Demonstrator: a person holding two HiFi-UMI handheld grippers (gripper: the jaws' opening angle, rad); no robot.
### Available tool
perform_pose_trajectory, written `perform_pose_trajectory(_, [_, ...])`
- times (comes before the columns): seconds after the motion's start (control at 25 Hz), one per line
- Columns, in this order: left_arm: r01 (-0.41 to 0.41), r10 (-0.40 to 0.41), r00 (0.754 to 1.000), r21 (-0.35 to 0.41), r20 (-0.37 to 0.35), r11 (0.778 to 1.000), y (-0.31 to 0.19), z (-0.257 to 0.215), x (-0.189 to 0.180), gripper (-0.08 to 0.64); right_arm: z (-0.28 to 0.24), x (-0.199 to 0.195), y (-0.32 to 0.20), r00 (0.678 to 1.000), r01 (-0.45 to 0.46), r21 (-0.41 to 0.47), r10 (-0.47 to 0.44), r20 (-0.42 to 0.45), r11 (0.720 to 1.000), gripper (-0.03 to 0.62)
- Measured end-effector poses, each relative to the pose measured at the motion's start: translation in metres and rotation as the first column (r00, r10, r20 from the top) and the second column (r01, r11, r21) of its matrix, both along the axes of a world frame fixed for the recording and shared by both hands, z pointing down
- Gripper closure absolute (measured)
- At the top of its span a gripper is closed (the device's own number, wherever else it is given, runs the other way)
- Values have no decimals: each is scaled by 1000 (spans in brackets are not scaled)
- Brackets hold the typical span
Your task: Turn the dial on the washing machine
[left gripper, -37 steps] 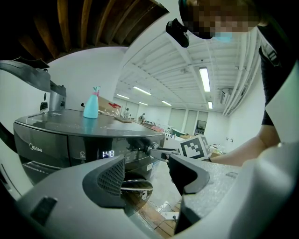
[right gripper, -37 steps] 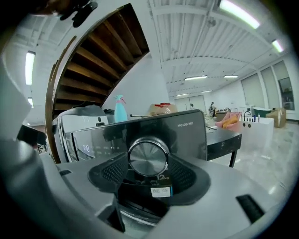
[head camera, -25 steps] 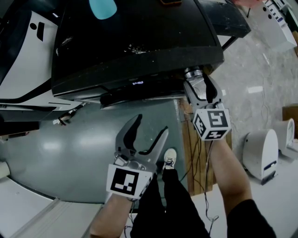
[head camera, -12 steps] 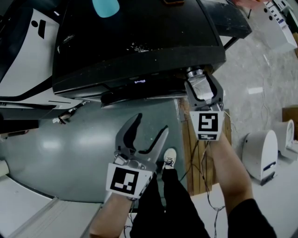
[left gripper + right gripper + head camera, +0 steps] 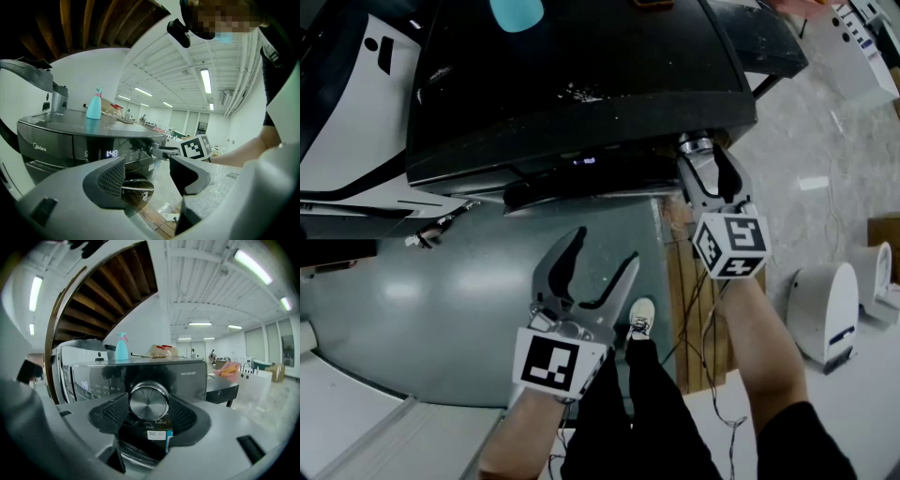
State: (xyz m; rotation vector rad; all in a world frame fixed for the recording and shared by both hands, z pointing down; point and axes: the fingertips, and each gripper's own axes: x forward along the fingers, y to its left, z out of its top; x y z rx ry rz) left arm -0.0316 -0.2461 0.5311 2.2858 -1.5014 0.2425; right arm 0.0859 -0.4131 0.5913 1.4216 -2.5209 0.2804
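Note:
A dark washing machine [image 5: 581, 75] fills the top of the head view, and its round silver dial [image 5: 696, 144] sits at the front right corner. My right gripper [image 5: 705, 155] reaches level onto the dial. In the right gripper view the dial [image 5: 149, 401] lies between the two ribbed pads [image 5: 114, 412], which touch its sides. These jaws have just been closing with the dial between them. My left gripper [image 5: 606, 248] hangs lower, in front of the grey door [image 5: 441, 300], open with nothing in it. Past its jaws the left gripper view shows the lit display [image 5: 111, 153].
A turquoise spray bottle [image 5: 516, 11] stands on the machine's top. A wooden frame [image 5: 684, 300] with loose cables stands right of the door. A white appliance [image 5: 830, 309] sits on the floor at the far right. The person's shoe [image 5: 642, 319] is below the grippers.
The right gripper's marker cube rolled face-on half a second ago and has rolled back to its tilted pose, staying at the dial. The left gripper has not moved.

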Motion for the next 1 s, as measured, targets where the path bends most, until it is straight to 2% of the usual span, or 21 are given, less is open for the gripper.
perform_pose_trajectory(0.08, [2, -2, 1000, 1, -1, 1000, 1, 1, 0, 282, 1, 3, -1, 996, -14, -44, 18, 88, 999, 325])
perform_pose_trajectory(0.12, [2, -2, 1000, 1, -1, 1000, 1, 1, 0, 281, 1, 3, -1, 994, -17, -50, 22, 105, 999, 325])
perform_pose_trajectory(0.56, [-5, 5, 1000, -7, -5, 1000, 9, 6, 3, 282, 0, 4, 2, 1000, -6, 6, 6, 13, 1000, 307])
perform_pose_trajectory(0.8, [-12, 12, 1000, -7, -6, 1000, 12, 7, 4, 282, -5, -2, 2, 993, 41, 92, -30, -117, 995, 299])
perform_pose_trajectory(1.0, [-6, 6, 1000, -12, -10, 1000, 14, 8, 3, 281, -8, -10, 5, 954, 101, 164, -49, -295, 981, 301])
